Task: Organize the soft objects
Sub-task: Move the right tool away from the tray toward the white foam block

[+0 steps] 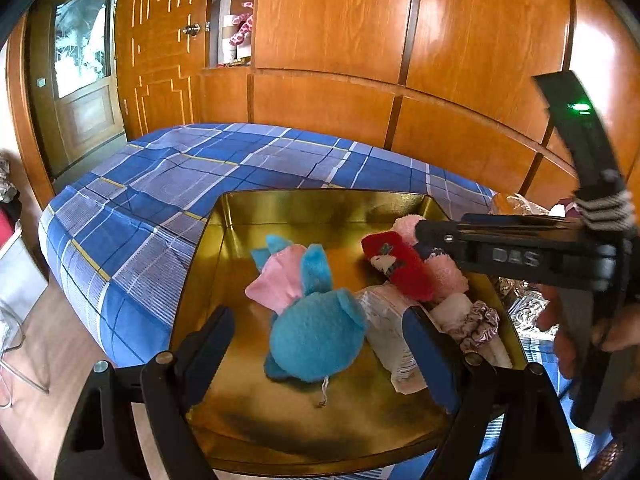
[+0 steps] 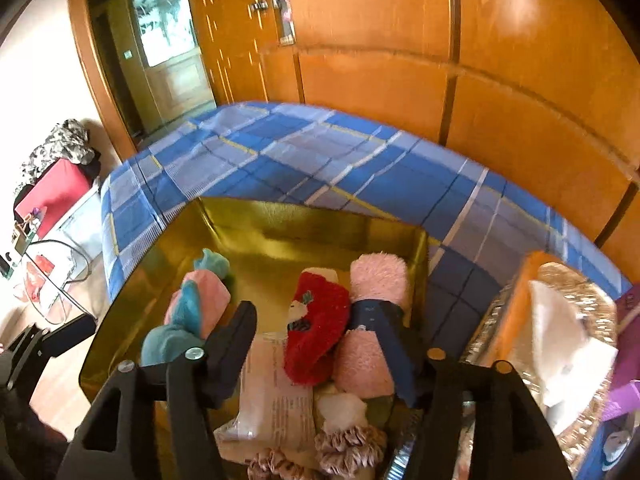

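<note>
A blue plaid bedspread (image 1: 168, 184) runs to wood-panelled wardrobes; on it sits my gold tin (image 1: 320, 204). My left gripper (image 1: 320, 354) is spread, empty, the blue-and-pink plush toy (image 1: 316, 332) between its jaws. My right gripper (image 2: 316, 344) is spread too, the red sock (image 2: 316, 332) between its jaws, pink rolled towels (image 2: 380, 280) touching its right finger.

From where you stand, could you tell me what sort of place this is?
Most likely a bedroom in a home: a bed with a blue checked sheet, a wooden wardrobe behind it, and a gold tin of soft toys and rolled socks sitting on the bed.
</note>
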Available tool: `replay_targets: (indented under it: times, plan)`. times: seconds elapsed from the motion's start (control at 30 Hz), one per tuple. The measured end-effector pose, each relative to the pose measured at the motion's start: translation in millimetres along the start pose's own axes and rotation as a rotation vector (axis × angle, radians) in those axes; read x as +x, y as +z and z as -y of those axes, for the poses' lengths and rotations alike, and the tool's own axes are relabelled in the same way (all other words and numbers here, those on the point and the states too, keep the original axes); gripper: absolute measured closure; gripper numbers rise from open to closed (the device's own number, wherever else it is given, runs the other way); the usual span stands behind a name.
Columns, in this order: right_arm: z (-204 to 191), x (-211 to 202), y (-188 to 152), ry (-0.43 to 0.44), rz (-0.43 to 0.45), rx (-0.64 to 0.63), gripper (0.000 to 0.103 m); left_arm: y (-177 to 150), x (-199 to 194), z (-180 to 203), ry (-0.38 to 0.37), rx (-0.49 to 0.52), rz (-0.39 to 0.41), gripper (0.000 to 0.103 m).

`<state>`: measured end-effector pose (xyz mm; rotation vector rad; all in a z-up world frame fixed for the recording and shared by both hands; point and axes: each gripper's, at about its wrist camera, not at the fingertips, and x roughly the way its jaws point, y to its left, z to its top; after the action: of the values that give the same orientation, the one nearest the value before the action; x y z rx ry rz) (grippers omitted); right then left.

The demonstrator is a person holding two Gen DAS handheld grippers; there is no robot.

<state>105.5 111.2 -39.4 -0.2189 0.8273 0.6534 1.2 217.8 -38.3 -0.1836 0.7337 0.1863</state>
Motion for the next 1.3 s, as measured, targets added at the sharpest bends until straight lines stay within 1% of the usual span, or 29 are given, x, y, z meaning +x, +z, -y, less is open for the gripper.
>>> replay_targets:
  times: [0.07, 0.2, 0.23, 0.37, 0.4, 0.43, 0.63, 0.67, 0.73, 0.9, 0.97, 1.07, 1.3]
  plan:
    - [-3, -15, -3, -0.031, 0.042, -0.018, 0.038, 0, -1, 2, -0.001, 0.006, 0.003, 0.017]
    - [-8, -52, -15, -0.099, 0.169, -0.053, 0.037, 0, -4, 5, -0.007, 0.013, 0.009, 0.017]
    - [-9, -59, -17, -0.124, 0.187, -0.055, 0.037, 0, -5, 6, -0.01, 0.015, 0.01, 0.017]
    - [-10, -90, -29, -0.267, 0.281, -0.068, 0.036, 0, -9, 11, -0.02, 0.028, 0.02, 0.017]
    - [-9, -95, -31, -0.287, 0.286, -0.061, 0.036, 0, -10, 13, -0.021, 0.031, 0.024, 0.017]
    - [-6, -99, -32, -0.293, 0.284, -0.05, 0.037, 0, -11, 14, -0.023, 0.034, 0.026, 0.016]
    - [26, -121, -53, -0.252, 0.246, 0.046, 0.036, 0, -17, 21, -0.033, 0.053, 0.043, 0.016]
    - [36, -125, -58, -0.24, 0.231, 0.072, 0.034, 0, -18, 23, -0.034, 0.056, 0.045, 0.016]
    - [50, -132, -66, -0.228, 0.223, 0.112, 0.033, 0, -19, 25, -0.041, 0.061, 0.046, 0.016]
    - [93, -152, -93, -0.252, 0.209, 0.217, 0.033, 0, -23, 31, -0.057, 0.08, 0.053, 0.016]
    - [113, -159, -104, -0.245, 0.194, 0.274, 0.033, -1, -26, 36, -0.069, 0.092, 0.056, 0.016]
    - [141, -171, -124, -0.287, 0.183, 0.357, 0.033, -3, -29, 42, -0.085, 0.107, 0.059, 0.016]
    - [197, -204, -169, -0.38, 0.194, 0.539, 0.033, -7, -33, 61, -0.128, 0.157, 0.056, 0.016]
